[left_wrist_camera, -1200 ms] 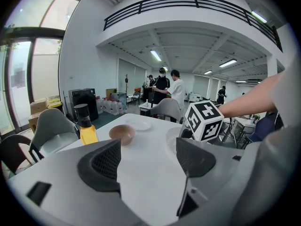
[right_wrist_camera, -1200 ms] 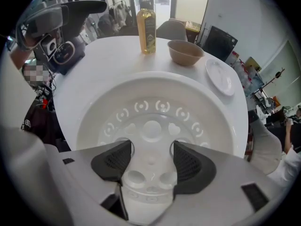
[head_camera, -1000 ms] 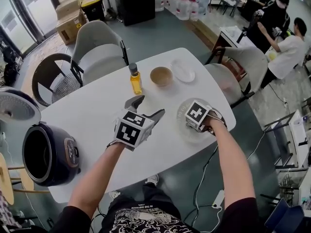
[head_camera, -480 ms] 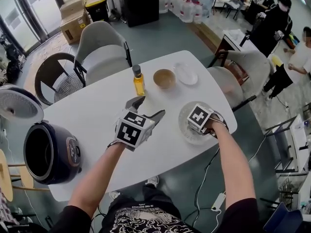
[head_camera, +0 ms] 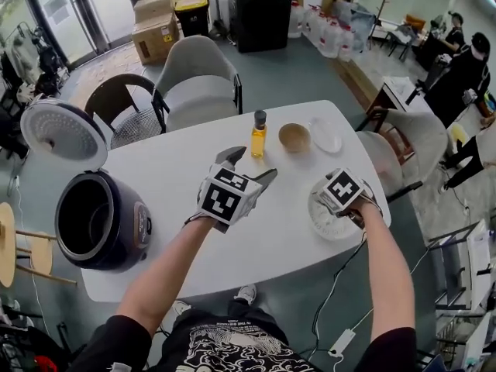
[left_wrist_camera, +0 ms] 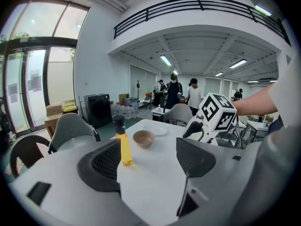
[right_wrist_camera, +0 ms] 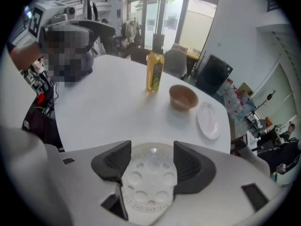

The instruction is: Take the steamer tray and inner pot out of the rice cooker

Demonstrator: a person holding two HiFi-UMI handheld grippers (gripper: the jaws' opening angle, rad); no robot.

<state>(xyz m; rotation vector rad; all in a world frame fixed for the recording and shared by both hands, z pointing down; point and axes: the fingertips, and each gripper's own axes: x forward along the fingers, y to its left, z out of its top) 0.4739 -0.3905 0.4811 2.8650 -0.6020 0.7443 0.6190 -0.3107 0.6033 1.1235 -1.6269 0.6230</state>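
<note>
1. Table (head_camera: 170, 192): 1, white, rounded corners. The widest bare stretch I see is mid-left, btwn the rice cooker (head_camera: 105, 223) and the L gripper (head_camera: 249, 167). The near edge is bare too.
2. Chairs: 3 round the table. Grey chair (head_camera: 198, 91) and dark chair (head_camera: 116, 103) on the far side, third chair (head_camera: 411, 142) at the right end.
3. Rice cooker: 1, dark, at the table's left end, right by the edge. Its lid (head_camera: 62, 138) stands open behind it. The inner pot (head_camera: 81, 222) sits in the body.
4. L forearm (head_camera: 170, 262) comes up from lower left over the table centre. L gripper points fwd, tilted a bit down, twd the bottle (head_camera: 258, 134). Jaws wide, nothing btwn them, held above the tabletop.
5. R forearm (head_camera: 384, 262) runs straight along the right side. R gripper (right_wrist_camera: 149, 163) points steeply down, above the steamer tray (head_camera: 329, 225). Jaws wide, just eased in slightly, pads not on anything.
6. Steamer tray: 1, clear, round, w/ holes, flat on the table near the front-right edge, out of the cooker. In the right gripper view it shows in the gap btwn the jaws, beneath them.
7. Plate (head_camera: 325, 134): 1. Bowl (head_camera: 294, 138): 1. Bottle: 1, upright, amber liquid, dark cap. All 3 in a row near the far edge, apart from each other.
</note>
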